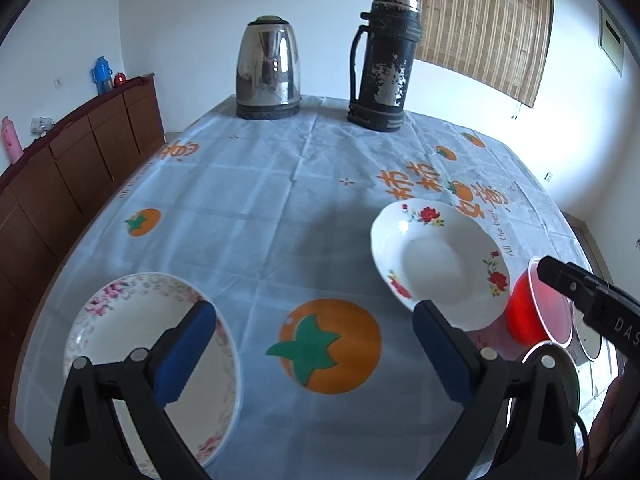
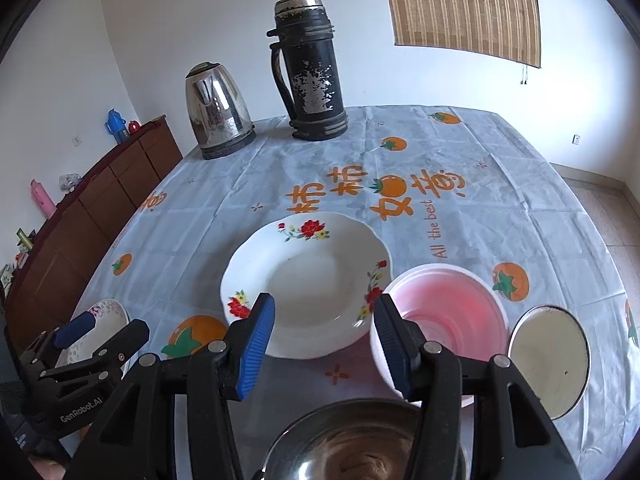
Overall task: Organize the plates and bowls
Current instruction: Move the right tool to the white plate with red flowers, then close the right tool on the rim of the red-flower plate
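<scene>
Jaws of both grippers hang empty over the plates.

The tablecloth (image 2: 500,216) is pale blue-white with faint checks, printed with orange persimmons with green leaves and orange characters. One white plate (image 2: 316,280) bears red flowers with green and yellow leaves on its rim – the other white plate (image 1: 132,332) has pink blossoms and grey rings. The bowl (image 1: 532,312) is red outside and pale pink within, the kettle (image 1: 268,64) shiny silver on a black base, the flask (image 2: 312,68) black with worn silver patches, and both grippers are black with blue pads (image 2: 258,344).
</scene>
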`<state>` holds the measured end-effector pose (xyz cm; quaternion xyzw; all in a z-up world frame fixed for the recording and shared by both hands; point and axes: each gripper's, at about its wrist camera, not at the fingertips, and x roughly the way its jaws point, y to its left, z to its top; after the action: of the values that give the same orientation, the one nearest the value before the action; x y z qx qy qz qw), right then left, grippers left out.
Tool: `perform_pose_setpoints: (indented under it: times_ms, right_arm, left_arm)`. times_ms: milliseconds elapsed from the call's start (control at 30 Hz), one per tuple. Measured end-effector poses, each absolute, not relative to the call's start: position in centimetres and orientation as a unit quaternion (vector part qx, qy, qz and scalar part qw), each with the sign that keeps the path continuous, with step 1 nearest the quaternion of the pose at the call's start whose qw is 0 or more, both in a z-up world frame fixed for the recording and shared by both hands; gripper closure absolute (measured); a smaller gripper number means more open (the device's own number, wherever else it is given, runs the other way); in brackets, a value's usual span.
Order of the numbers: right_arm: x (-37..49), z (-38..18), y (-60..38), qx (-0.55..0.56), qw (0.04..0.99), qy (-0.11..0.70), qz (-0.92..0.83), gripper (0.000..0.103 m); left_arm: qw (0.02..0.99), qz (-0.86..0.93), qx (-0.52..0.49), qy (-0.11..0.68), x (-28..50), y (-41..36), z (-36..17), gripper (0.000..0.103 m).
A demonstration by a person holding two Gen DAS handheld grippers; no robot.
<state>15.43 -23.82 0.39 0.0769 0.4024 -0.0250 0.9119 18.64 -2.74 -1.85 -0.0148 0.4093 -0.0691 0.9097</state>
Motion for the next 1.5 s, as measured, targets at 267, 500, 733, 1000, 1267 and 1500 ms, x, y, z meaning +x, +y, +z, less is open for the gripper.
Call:
perform_pose_setpoints:
  times_ms: [267,500,733,1000,1267,1500]
  right_arm:
    - [18.4,0.7,-26.8,0.061,0.902,0.426,-0.036,0.049]
    - [22.0,0.2,-29.4,0.066,0.882,0.465,-0.026,0.049]
    - [26.5,-1.8,-30.4,0.066,0.844,0.533,-0.004,0.049]
    - [29.9,-4.9,-31.2,0.103,0.812,0.575,0.014,0.059]
    - [31.6,-7.1,-31.4,0.113,0.789,0.603,0.035,0.077]
    - [32.0,-7.8,-31.1,0.124,0.780,0.611,0.060,0.080]
  left_arm:
    - [0.902,-0.078,-0.010,0.425,21.0,-5.1,-2.5,0.002]
    - [0.882,-0.093,-0.040,0.459,23.4,-5.8,-3.1,0.003]
    - [0.863,-0.076,-0.089,0.492,26.1,-5.1,-4.5,0.007]
    - [0.831,-0.069,-0.146,0.533,28.3,-5.5,-7.4,0.024]
    - [0.823,-0.088,-0.145,0.542,29.2,-7.6,-8.5,0.043]
    - [0.820,-0.108,-0.138,0.545,29.2,-9.0,-8.9,0.063]
